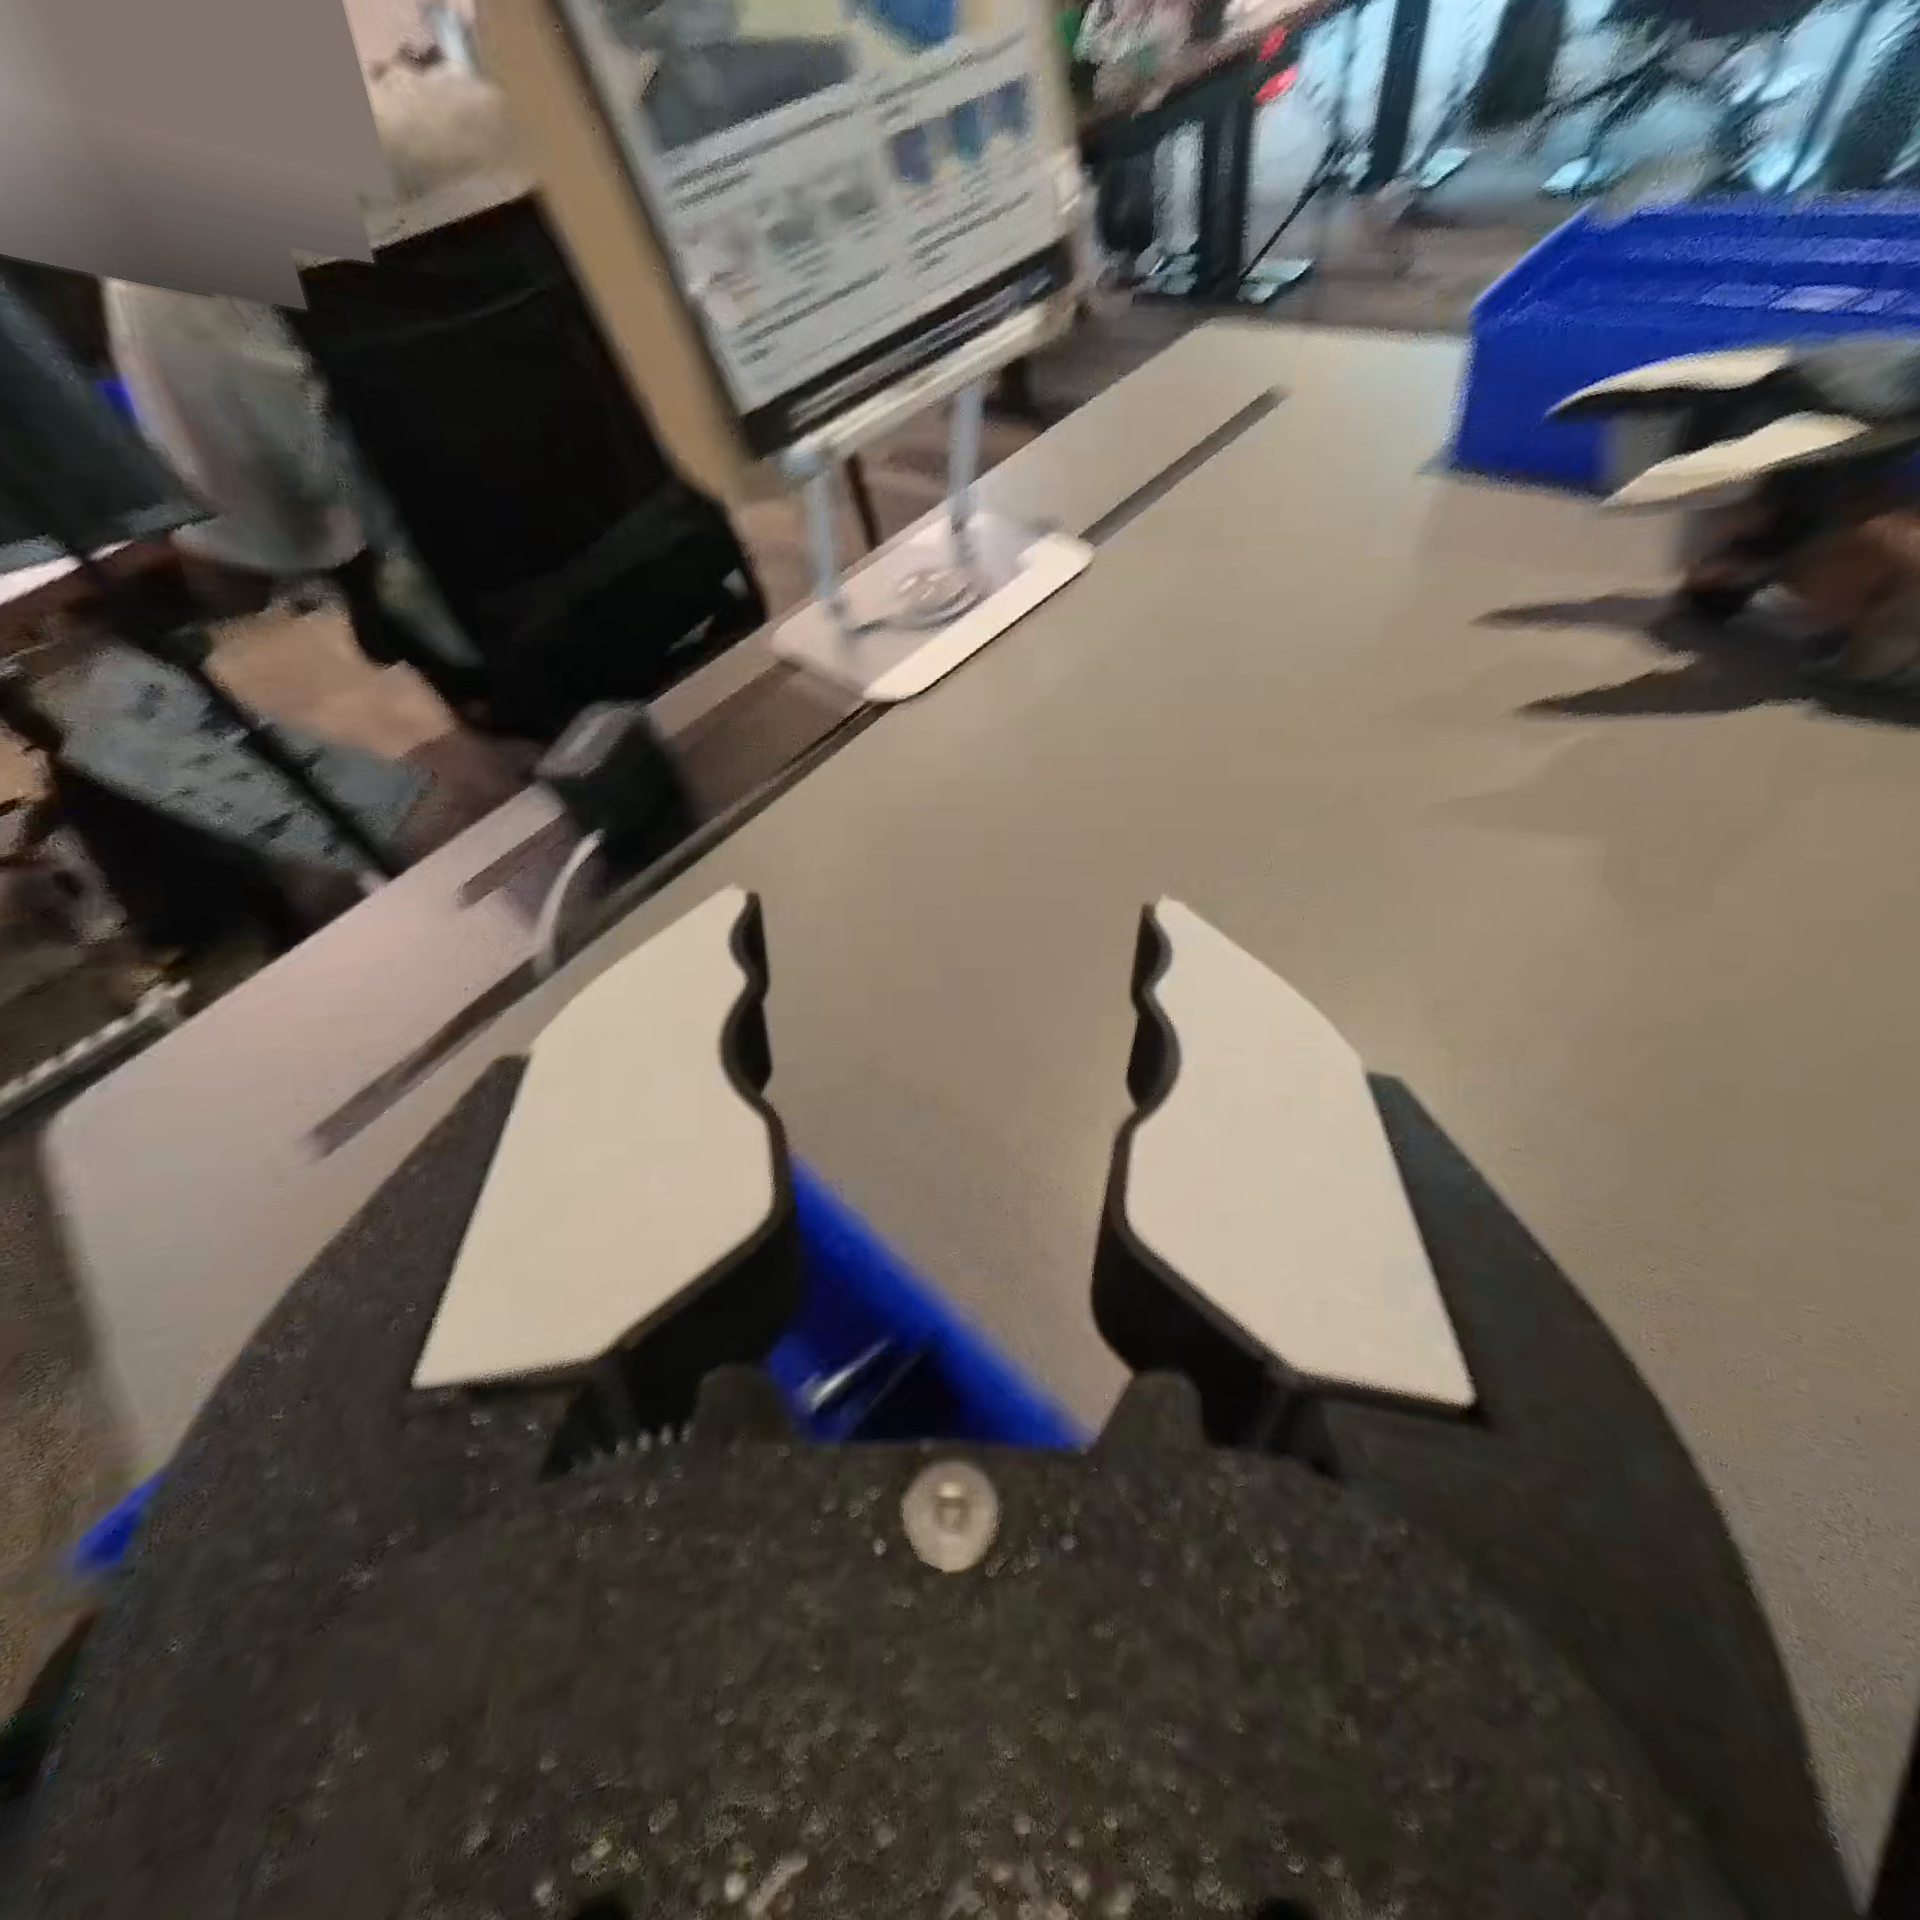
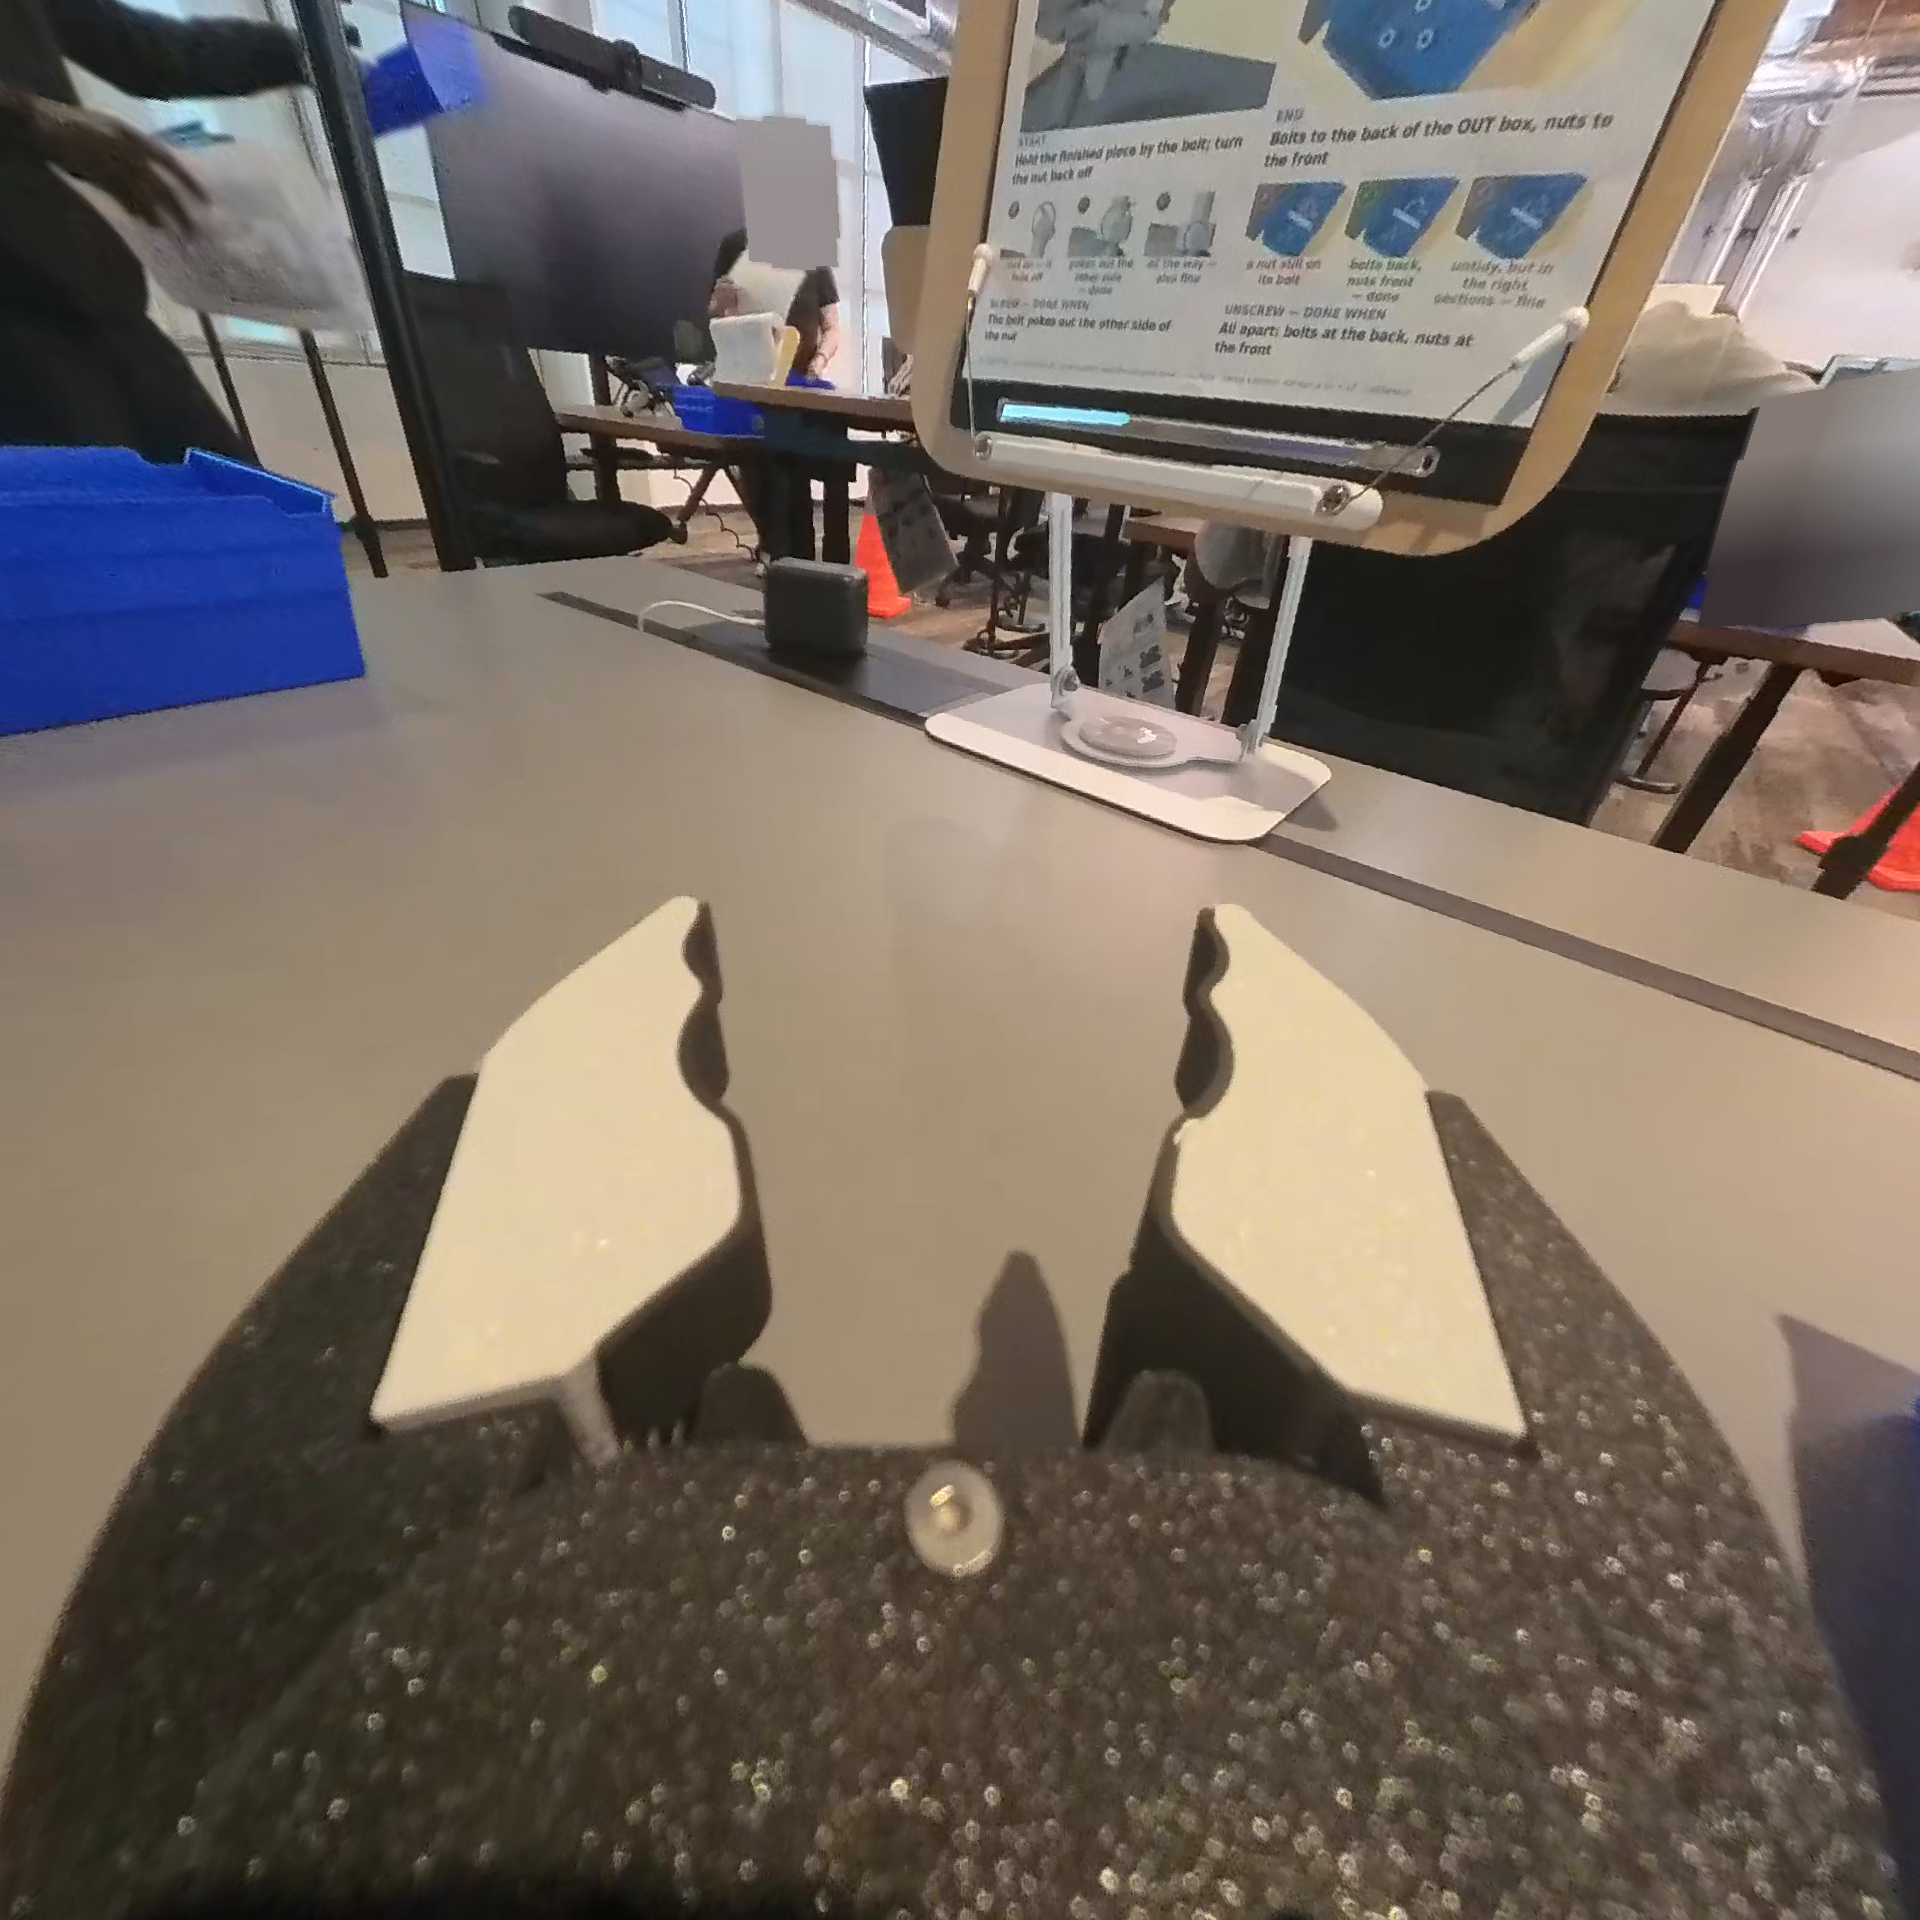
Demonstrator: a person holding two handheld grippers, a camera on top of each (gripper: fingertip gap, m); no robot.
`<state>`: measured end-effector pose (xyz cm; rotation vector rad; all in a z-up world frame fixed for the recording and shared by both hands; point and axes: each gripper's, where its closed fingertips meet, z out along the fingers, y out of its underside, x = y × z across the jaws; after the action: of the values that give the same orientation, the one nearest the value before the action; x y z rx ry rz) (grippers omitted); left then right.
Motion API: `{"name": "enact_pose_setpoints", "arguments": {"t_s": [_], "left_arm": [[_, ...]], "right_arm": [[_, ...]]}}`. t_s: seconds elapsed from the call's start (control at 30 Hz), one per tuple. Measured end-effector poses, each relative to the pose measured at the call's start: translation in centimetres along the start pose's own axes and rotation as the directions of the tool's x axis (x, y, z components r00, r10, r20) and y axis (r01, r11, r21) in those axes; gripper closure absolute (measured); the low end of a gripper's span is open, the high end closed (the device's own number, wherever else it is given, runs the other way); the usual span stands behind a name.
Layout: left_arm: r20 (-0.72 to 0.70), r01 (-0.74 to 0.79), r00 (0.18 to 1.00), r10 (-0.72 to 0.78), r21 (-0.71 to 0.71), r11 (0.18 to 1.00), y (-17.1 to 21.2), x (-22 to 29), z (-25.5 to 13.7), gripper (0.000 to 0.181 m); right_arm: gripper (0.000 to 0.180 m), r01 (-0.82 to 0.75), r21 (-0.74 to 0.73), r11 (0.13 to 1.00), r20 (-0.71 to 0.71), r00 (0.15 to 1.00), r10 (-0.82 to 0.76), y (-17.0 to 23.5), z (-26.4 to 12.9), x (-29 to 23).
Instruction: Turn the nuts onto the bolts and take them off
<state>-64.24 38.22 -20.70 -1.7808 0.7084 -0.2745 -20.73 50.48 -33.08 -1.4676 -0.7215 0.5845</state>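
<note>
My left gripper [image 1: 948, 914] is open and empty above the grey table [image 1: 1195, 831]. Under its base a blue bin [image 1: 883, 1340] shows between the fingers, with a glint of metal inside that I cannot identify. The view is blurred. My right gripper [image 2: 954, 925] is open and empty over the bare table [image 2: 623, 810]. It also shows at the right edge of the left wrist view [image 1: 1621, 447], jaws apart. No nuts or bolts are clearly visible in either view.
A blue bin [image 2: 166, 592] stands at the far left of the table; it also shows in the left wrist view [image 1: 1662, 312]. A tablet on a white stand [image 2: 1132, 769] sits at the far edge beside a black charger [image 2: 816, 620]. A person's arm [image 2: 94, 166] moves behind. One gripper's finger ends stand about 50 cm off the other's.
</note>
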Motion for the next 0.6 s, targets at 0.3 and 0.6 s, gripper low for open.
{"name": "enact_pose_setpoints", "arguments": {"t_s": [0.3, 0.6], "left_arm": [[-0.139, -0.189, 0.98, 0.14, -0.453, 0.871, 10.6, -10.4, -3.2, 0.143], [-0.472, -0.548, 0.83, 0.297, -0.592, 0.591, 17.6, -11.4, 2.1, 0.153]], "right_arm": [[0.093, 0.027, 0.019, 0.999, -0.01, 1.0, -0.027, 0.0, -0.1, 0.1], [0.091, 0.053, 0.011, 0.999, -0.07, 0.996, -0.052, 0.0, 0.1, 0.5]]}}
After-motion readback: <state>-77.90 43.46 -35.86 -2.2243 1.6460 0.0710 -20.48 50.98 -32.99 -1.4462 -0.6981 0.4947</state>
